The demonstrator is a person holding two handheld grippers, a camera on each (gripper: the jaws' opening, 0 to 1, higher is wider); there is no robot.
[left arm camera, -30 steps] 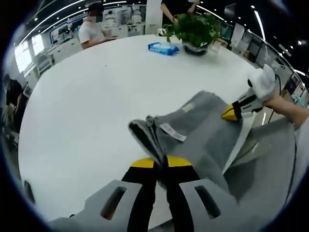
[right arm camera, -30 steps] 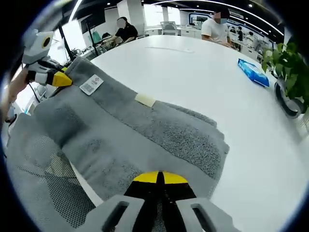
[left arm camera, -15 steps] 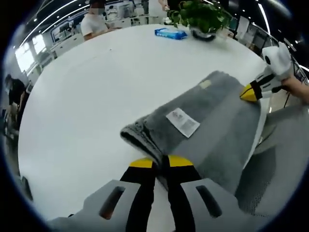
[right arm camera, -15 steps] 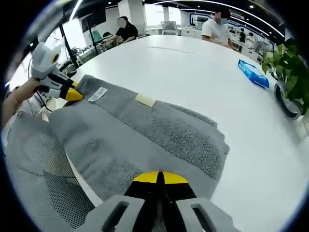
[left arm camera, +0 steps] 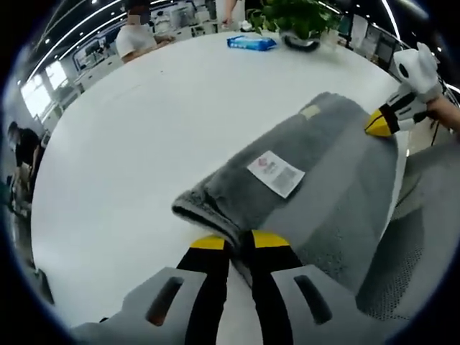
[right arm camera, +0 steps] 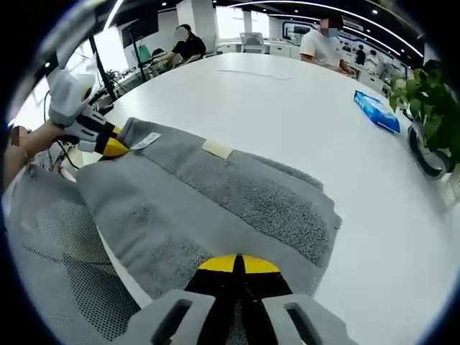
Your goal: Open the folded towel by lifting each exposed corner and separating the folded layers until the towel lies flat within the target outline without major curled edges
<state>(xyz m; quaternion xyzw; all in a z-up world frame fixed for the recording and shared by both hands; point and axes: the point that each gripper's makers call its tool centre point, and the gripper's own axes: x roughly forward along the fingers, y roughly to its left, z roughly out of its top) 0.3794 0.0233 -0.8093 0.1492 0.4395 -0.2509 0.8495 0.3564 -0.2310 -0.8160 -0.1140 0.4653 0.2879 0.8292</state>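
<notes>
Now the left gripper is carrying its corner lower and flatter than a second ago: back then the grey towel rose in a bunched ridge from its tips, and here the same edge lies stretched along the white table, with the white care label turned face up and fully readable as a patch. Its jaws are pressed together on the towel's near corner, the cloth pinched just at the yellow tips. In the right gripper view the right gripper likewise grips the opposite corner with its jaws closed on the cloth, and the left gripper appears at the far end of the same long edge, lower toward the table than it was. Between the two, the towel is pulled taut at the table's edge, partly hanging toward a grey mesh chair. Folded layers remain, though: a thicker band runs along the far side, with a small cream tag on it. My reading is that one fold has been opened and smoothed, while at least one more layer waits to be separated. No target outline is discernible on the table, so placement cannot be judged. A blue packet and a potted plant sit well apart, clear of the work.
</notes>
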